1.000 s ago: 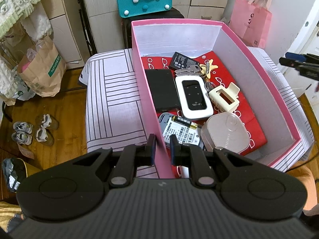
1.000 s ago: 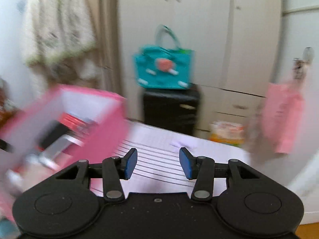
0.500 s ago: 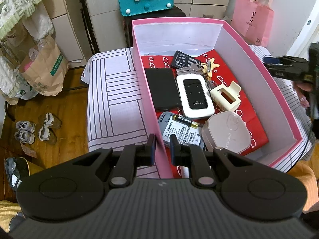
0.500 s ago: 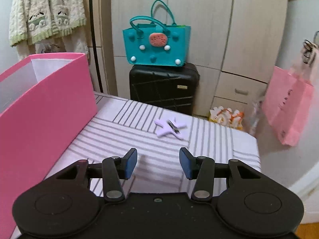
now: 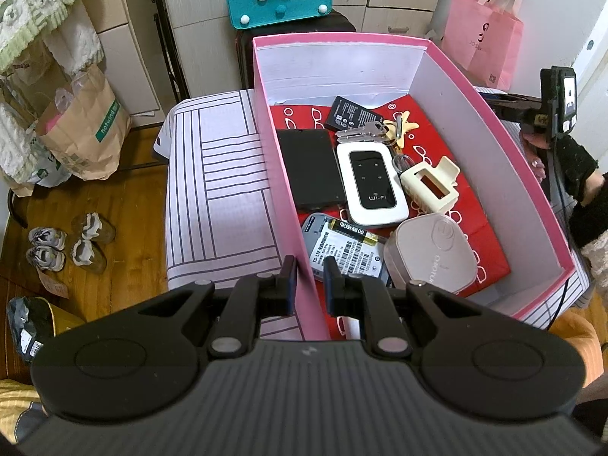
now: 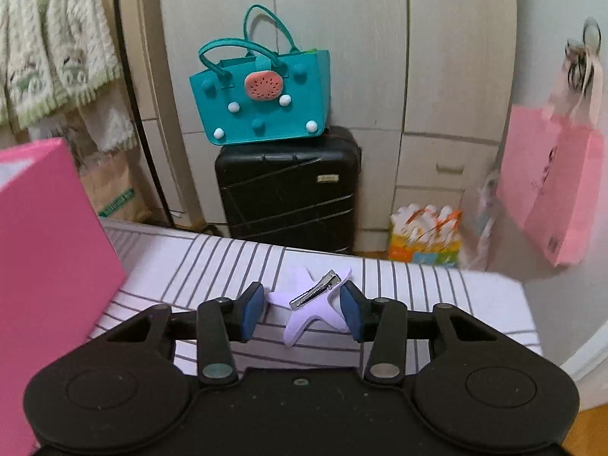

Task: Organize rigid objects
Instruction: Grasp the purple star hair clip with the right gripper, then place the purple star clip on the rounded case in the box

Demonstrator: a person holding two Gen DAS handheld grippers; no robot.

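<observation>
My left tool (image 5: 307, 285) is pinched on the near wall of the pink box (image 5: 486, 114), I think to steady it while I load it. My right tool (image 6: 302, 309) is spread apart, straddling the lilac star hair clip (image 6: 315, 304) lying metal side up on the striped worktop (image 6: 437, 296), just beside the box. Whether the pads (image 6: 252, 309) already touch the star is hard to tell; it seems the last piece outside.

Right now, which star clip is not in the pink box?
The purple star clip. It lies on the striped cloth between the right hand-held gripper's open fingers; the yellow star clip sits inside the pink box.
</observation>
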